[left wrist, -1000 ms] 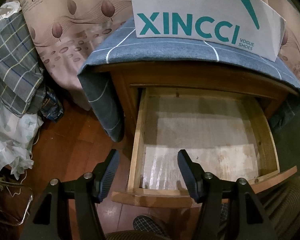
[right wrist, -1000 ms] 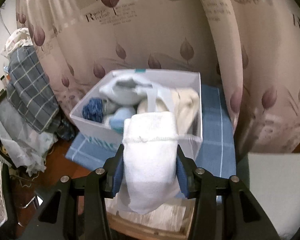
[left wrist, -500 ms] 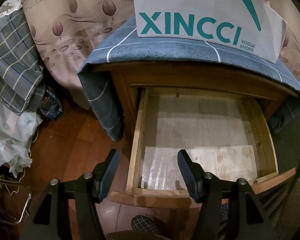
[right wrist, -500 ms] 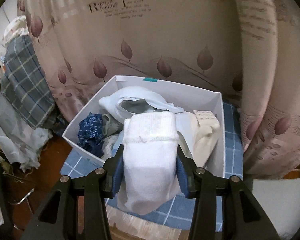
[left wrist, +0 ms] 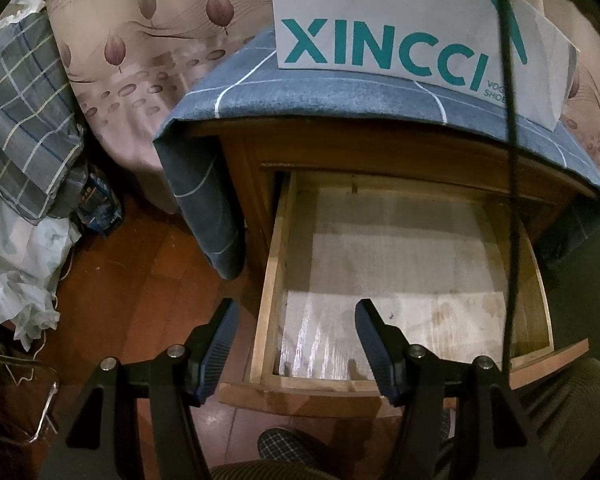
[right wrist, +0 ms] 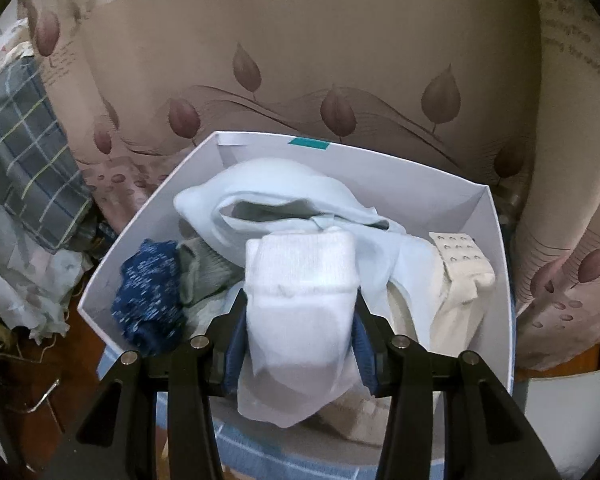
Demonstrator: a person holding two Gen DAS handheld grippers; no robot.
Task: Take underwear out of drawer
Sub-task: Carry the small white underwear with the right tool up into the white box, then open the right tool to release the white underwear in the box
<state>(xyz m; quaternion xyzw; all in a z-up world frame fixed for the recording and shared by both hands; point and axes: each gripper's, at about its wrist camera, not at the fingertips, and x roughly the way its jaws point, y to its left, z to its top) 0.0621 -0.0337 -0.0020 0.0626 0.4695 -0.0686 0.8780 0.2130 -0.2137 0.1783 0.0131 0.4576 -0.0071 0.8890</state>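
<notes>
The right tool (right wrist: 300, 340) holds white underwear (right wrist: 300, 304) tight, just over the box (right wrist: 496, 280). The left tool (left wrist: 296, 336) waits wide, with nothing in it, over the bare drawer (left wrist: 274, 280). Next: let go so it drops in.

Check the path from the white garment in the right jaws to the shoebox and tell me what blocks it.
Nothing visible blocks it. The right gripper holds the white garment just above the open white box, which has no lid. The box already holds a pale blue garment, a dark blue item and a cream piece, so it would land on them.
</notes>
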